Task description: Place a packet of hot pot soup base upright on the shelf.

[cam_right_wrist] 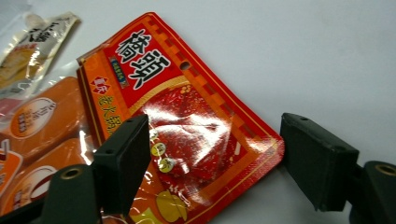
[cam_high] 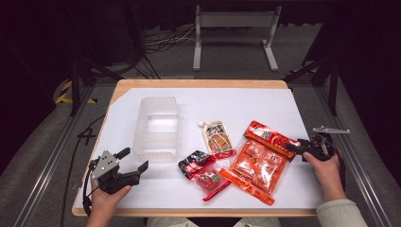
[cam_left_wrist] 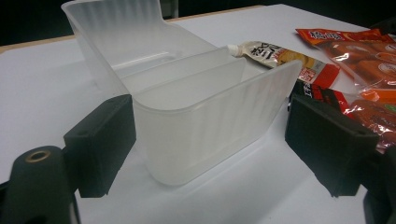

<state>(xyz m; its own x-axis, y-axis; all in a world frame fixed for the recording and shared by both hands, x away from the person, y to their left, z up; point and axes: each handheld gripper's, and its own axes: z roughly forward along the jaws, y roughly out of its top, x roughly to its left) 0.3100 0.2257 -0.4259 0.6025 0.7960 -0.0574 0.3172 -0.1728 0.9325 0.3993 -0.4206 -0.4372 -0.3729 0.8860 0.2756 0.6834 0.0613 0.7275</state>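
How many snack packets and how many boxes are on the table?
Red and orange packets: 2, the red packet and the big orange bag
Black and red packets: 1, the small packet
Spout pouches: 1, the brown pouch
Clear plastic boxes: 1, the box
Total: 5

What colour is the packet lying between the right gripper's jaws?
The packet is red and orange with black characters on white, clearest in the right gripper view.

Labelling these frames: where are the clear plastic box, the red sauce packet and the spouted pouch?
clear plastic box [cam_left_wrist: 205, 126], left gripper view, near wall.
red sauce packet [cam_right_wrist: 187, 116], right gripper view, glossy middle.
spouted pouch [cam_high: 217, 136], high view, printed front.
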